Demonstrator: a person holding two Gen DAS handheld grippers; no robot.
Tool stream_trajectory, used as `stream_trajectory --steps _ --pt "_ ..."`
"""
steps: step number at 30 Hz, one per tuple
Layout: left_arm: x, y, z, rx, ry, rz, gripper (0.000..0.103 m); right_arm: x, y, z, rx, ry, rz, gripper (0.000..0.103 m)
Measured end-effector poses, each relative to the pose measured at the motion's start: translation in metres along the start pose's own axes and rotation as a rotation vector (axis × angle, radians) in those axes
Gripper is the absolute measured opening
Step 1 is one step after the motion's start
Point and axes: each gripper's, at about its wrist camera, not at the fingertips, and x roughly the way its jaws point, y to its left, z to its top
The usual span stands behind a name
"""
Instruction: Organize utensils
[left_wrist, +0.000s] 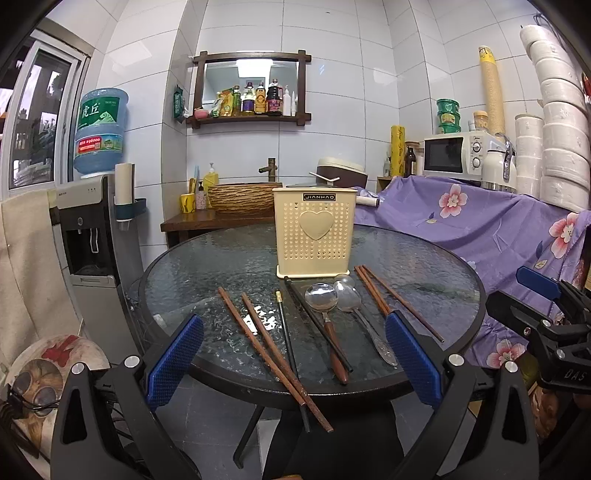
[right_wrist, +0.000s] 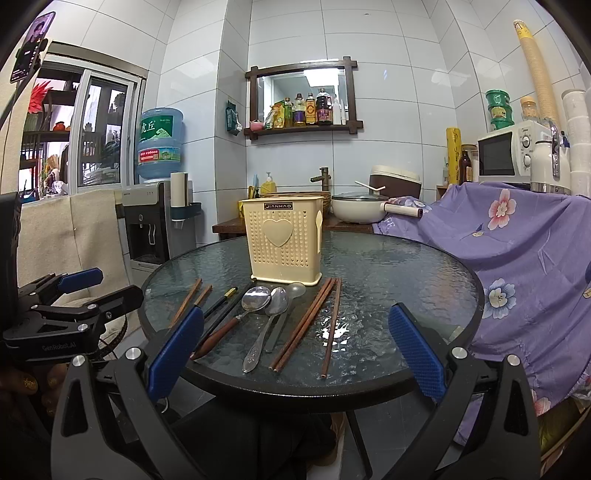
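Observation:
A cream perforated utensil holder (left_wrist: 314, 232) with a heart stands upright on the round glass table (left_wrist: 207, 266); it also shows in the right wrist view (right_wrist: 282, 240). In front of it lie brown chopsticks (left_wrist: 266, 350), black chopsticks (left_wrist: 288, 339), a wood-handled spoon (left_wrist: 322, 297) and metal spoons (left_wrist: 349, 297), and more brown chopsticks (left_wrist: 388, 295). The right wrist view shows the spoons (right_wrist: 256, 299) and brown chopsticks (right_wrist: 306, 325). My left gripper (left_wrist: 293, 349) is open and empty, held before the table's near edge. My right gripper (right_wrist: 295, 345) is open and empty, likewise short of the edge.
A purple floral cloth (left_wrist: 480, 221) covers furniture right of the table, with a microwave (left_wrist: 454, 155) above. A water dispenser (left_wrist: 92, 229) stands left. A wooden counter with a basin (left_wrist: 243, 197) lies behind the table. The other gripper shows at each view's side (left_wrist: 546, 317).

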Motion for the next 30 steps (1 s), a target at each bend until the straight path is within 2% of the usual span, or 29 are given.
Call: stream_trajectory --steps 30 --pt "-0.0011 -0.0025 0.0010 0.004 0.007 -0.004 0.097 0.0008 0.0008 0.0003 0.003 0.006 0.002 0.098"
